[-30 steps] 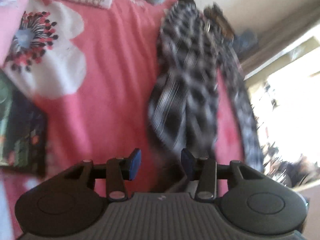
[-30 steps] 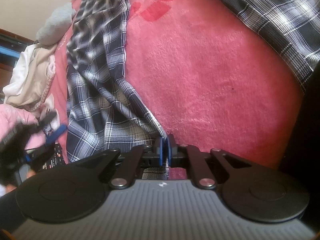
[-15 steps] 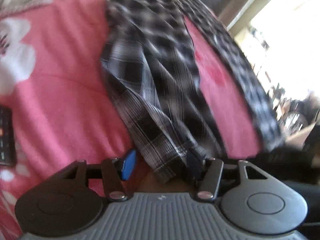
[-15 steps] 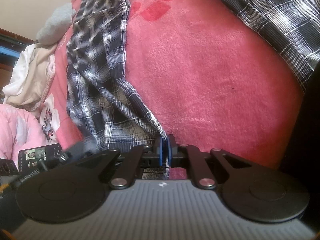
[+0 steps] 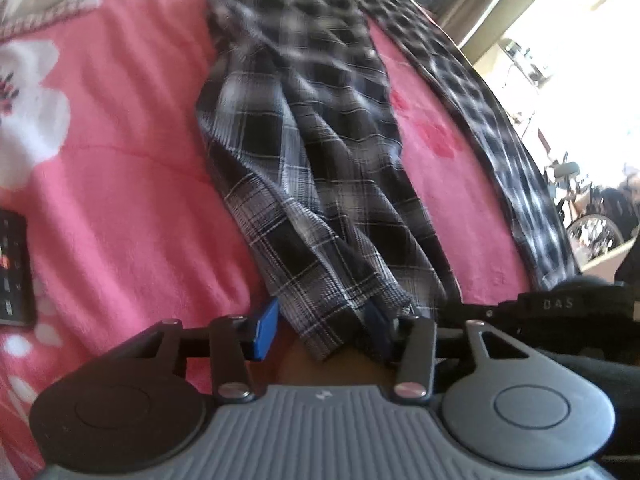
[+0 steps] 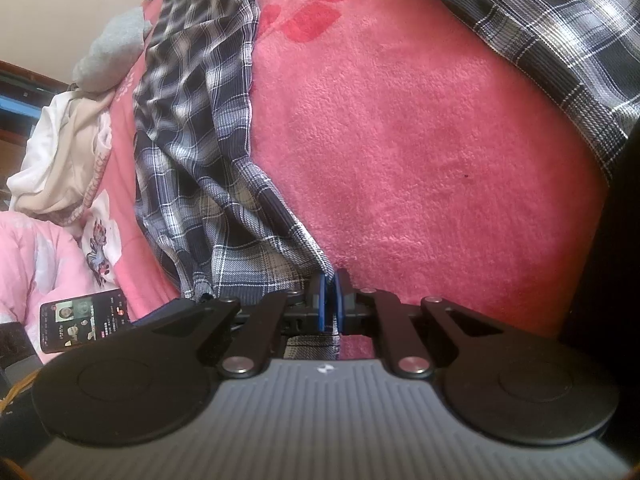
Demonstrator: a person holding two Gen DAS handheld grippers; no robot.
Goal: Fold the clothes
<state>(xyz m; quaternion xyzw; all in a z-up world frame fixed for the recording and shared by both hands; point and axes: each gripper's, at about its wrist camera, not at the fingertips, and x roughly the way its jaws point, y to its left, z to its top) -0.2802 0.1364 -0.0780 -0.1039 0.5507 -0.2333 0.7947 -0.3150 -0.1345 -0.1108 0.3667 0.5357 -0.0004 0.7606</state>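
Around us lies a pink fleece blanket (image 5: 132, 184) printed with white flowers, and it carries everything else. In the right wrist view a phone (image 6: 86, 320) with a lit screen rests on the blanket at the lower left, and beyond it a heap of cream and white clothes (image 6: 60, 168) and a grey bundle (image 6: 108, 56) sit near the wall. In the left wrist view a dark flat device (image 5: 14, 268) shows at the left edge, too cropped for us to name. The plaid shirt (image 5: 320, 184) stretches away from us in a long rumpled band down the middle of the blanket, with another stretch of the same plaid (image 6: 560, 32) crossing the upper right of the right wrist view. Our right gripper (image 6: 329, 302) is clenched on a corner of the shirt's near edge, the blue pads pressed together with cloth pinched between them and more plaid showing beneath. Our left gripper (image 5: 324, 330) is spread wide, and the shirt's near hem drops between its pads; the left blue pad (image 5: 266, 330) stands clear of the fabric, while the right one is half hidden by folds. The right gripper's black body (image 5: 560, 312) shows just beside the left one.
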